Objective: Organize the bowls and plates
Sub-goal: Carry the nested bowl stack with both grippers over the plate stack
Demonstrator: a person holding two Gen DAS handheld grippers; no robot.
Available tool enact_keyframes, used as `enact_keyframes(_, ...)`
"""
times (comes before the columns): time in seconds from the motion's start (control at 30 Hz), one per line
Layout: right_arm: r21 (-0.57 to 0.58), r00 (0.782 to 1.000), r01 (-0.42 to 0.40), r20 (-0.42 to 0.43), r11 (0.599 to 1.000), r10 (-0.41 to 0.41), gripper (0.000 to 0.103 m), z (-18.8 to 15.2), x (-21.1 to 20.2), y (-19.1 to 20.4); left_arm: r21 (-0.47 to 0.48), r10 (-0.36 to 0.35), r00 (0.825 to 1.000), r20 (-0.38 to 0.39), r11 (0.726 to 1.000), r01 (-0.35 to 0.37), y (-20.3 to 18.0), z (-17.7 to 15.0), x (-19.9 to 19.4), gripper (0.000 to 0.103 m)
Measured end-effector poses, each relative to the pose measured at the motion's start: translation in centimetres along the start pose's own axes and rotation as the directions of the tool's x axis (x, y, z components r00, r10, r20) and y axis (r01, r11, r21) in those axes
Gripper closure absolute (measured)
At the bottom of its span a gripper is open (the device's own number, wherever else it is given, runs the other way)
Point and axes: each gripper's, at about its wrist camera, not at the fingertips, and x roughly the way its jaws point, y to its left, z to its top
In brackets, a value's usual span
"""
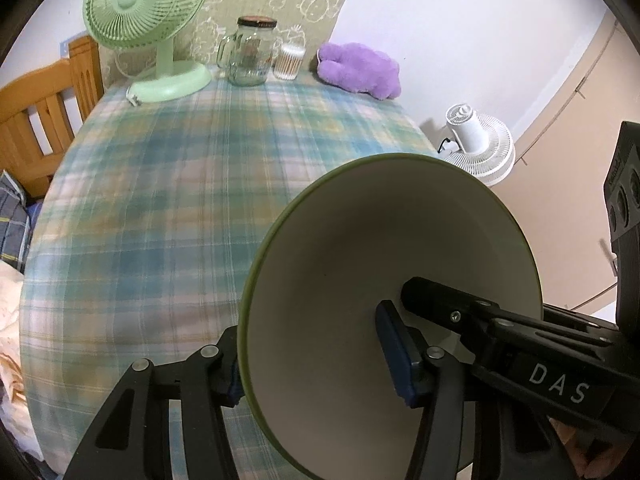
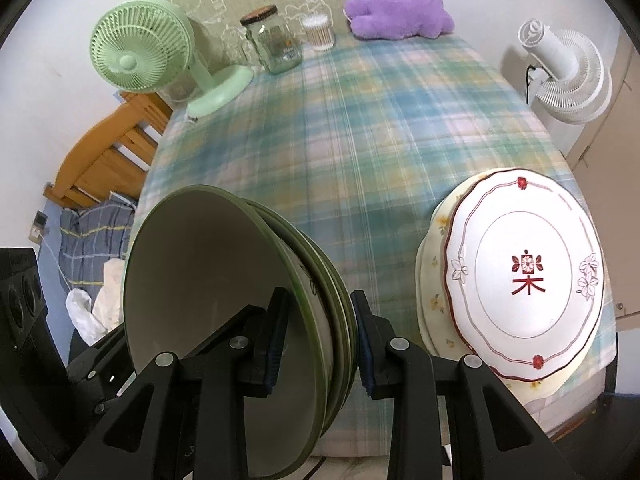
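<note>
Close in, both claws pinch the nested green bowls [image 2: 224, 312] by opposite rims: right gripper [image 2: 320, 340] across the whole stack's edge, left gripper [image 1: 316, 360] likewise, I judge to share the weight. Glazed, smooth, cream inside. Beyond, scalloped plates [image 2: 524, 280] stacked on the plaid tablecloth [image 2: 360, 132]; farther, a ribbed green fan [image 2: 136, 52].

Tablecloth [image 2: 360, 128] centre lies free; plates [image 2: 524, 280] block its right edge.
</note>
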Motion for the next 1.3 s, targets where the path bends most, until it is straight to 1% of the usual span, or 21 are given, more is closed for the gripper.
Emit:
enact_keyframes(0.2, -0.030, 1.000, -0.005, 0.017, 1.000, 0.005, 0.070, 0.0, -0.9, -1.3, 0.015, 0.027, 1.000, 0.007, 1.000, -0.027, -1.9, 0.1, 0.2, 0.049)
enact_keyframes(0.63, -0.095, 1.000, -0.014, 0.017, 0.995, 0.016, 0.070, 1.5, -3.1, -6.2, -0.017, 0.069, 0.997, 0.031, 0.998, -0.068, -7.7, 1.0, 1.2, 0.050)
enact_keyframes(1.0, -0.108, 1.000, -0.018, 0.017, 0.994, 0.020, 0.070, 2.8, -4.2, -9.8, -0.025, 0.082, 0.996, 0.038, 0.996, -0.081, -11.1, 1.7, 2.5, 0.050)
enact_keyframes(1.3, -0.108, 1.000, -0.010, 0.008, 0.994, 0.011, 0.070, 3.6, -4.5, -12.7, -0.032, 0.080, 0.996, 0.029, 0.996, -0.079, -13.8, 2.2, 4.3, 0.050)
